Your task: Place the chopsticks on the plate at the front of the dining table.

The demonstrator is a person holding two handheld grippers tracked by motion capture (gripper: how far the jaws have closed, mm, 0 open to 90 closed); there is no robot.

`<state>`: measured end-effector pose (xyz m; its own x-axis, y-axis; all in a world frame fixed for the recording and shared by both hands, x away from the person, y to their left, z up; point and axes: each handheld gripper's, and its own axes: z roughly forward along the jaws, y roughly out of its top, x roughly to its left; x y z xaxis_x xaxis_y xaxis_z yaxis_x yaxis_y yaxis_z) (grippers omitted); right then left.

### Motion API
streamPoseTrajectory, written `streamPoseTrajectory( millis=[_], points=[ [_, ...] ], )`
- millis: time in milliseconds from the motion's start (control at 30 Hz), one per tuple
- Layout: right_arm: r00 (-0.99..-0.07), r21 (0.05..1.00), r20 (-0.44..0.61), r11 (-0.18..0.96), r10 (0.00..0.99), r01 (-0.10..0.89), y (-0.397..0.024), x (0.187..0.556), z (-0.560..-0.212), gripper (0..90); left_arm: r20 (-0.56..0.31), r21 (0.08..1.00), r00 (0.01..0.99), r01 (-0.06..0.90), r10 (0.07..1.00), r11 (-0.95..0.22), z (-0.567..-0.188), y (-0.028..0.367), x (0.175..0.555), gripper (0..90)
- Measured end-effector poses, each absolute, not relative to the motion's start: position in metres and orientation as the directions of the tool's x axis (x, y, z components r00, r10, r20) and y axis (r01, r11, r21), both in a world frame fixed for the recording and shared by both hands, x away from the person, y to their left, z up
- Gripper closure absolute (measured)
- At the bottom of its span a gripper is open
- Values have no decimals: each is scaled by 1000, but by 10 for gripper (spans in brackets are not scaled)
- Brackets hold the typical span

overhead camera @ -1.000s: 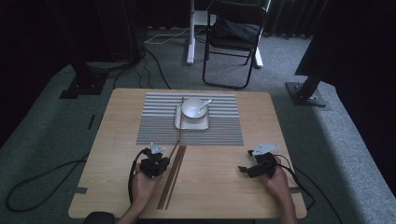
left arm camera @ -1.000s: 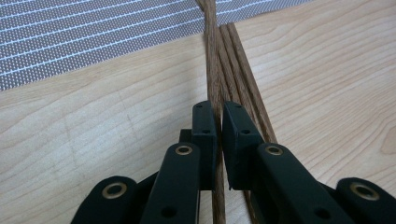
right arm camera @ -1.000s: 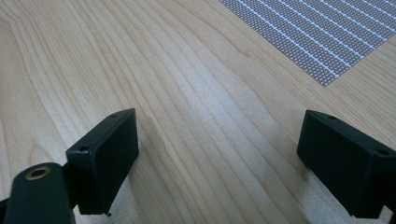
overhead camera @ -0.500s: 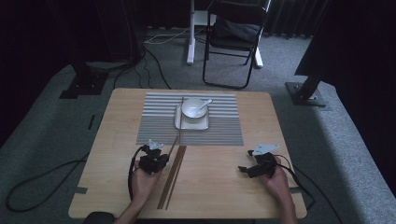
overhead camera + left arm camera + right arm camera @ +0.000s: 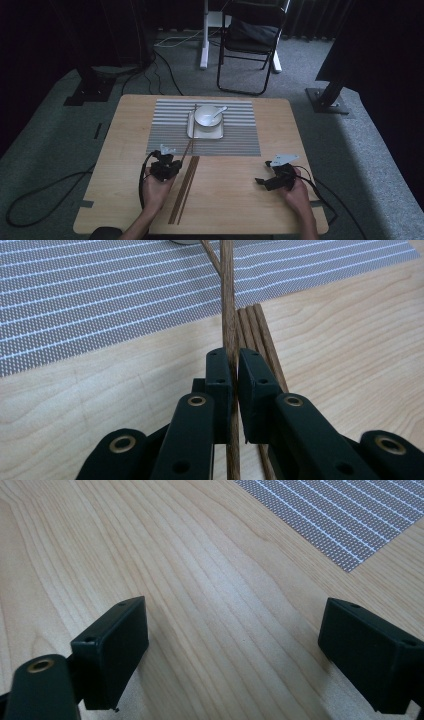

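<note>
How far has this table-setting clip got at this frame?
Done: white bowl with spoon sits on its plate on the striped grey placemat. In hand: the left gripper clamps a brown wooden chopstick angled toward the plate. Left: the other chopsticks lie on the table; the right gripper is open, empty.

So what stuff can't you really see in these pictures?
- Inside of the bowl: too small in the high view to tell if anything is in it besides the spoon.
- Far tip of the held chopstick: cut off by the top edge of the left gripper view.
- Loose chopsticks: their near ends hide behind the left gripper.
</note>
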<state>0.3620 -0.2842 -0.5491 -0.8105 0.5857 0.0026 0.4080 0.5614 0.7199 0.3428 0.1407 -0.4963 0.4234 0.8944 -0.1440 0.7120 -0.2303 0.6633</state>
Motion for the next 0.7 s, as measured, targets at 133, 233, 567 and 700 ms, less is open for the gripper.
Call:
streamPoseTrajectory(
  millis=[133,233,567,700],
  points=[
    [-811,720,3,561,586,408,-284,362,-549,121,-142,667,424,708,894,-230,-493,140,346,840],
    [-811,720,2,562,586,408,-284,362,-549,121,-140,671,426,704,894,-231,-490,139,349,839],
    [-811,721,2,561,585,407,-284,362,-549,121,-134,675,417,703,899,-226,-486,140,359,840],
    [-811,720,1,563,584,406,-284,362,-549,121,-140,676,412,704,900,-217,-485,140,362,839]
  ],
)
